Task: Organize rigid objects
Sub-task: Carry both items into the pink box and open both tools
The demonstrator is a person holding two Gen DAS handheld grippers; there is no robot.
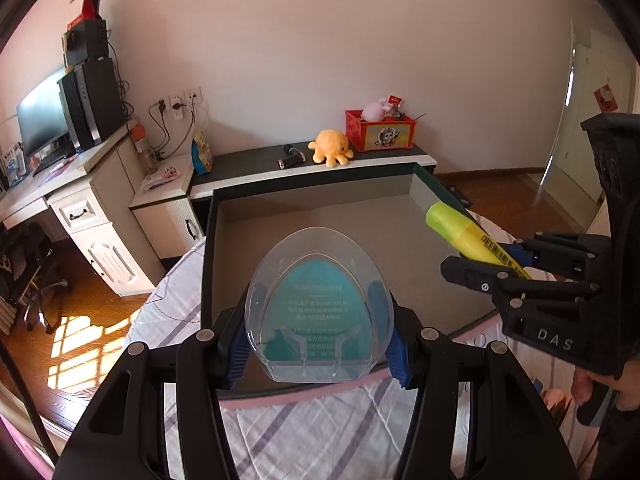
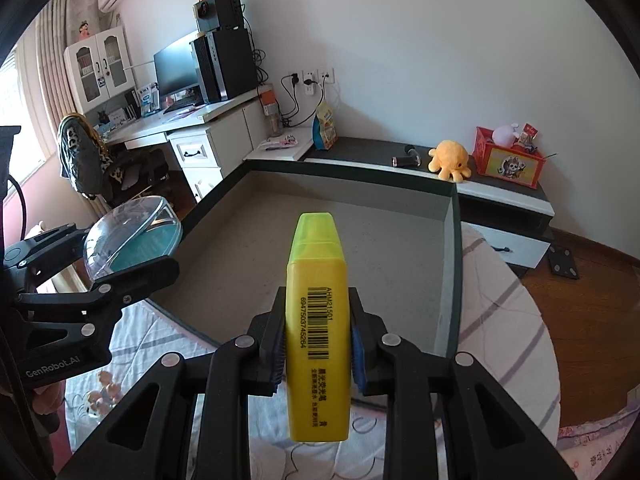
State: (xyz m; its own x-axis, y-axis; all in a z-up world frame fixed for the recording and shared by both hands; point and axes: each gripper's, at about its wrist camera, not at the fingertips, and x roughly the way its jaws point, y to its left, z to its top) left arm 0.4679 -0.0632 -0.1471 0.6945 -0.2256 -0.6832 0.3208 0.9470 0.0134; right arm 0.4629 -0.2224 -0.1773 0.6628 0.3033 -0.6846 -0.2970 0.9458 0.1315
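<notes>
Left gripper [image 1: 318, 320]: one clear case [image 1: 318, 304] clamped.
Right gripper [image 2: 318, 344]: one yellow highlighter [image 2: 318, 300] clamped.
Box [image 1: 320, 200]: one.

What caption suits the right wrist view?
Right gripper holding a yellow plastic highlighter above an open grey box.

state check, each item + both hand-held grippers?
left hand-held gripper: shut on clear case
clear case: held above box, teal insert inside
right hand-held gripper: shut on highlighter
highlighter: capped, held above box, cap pointing forward
box: open top, nothing visible inside, resting on bed
</notes>
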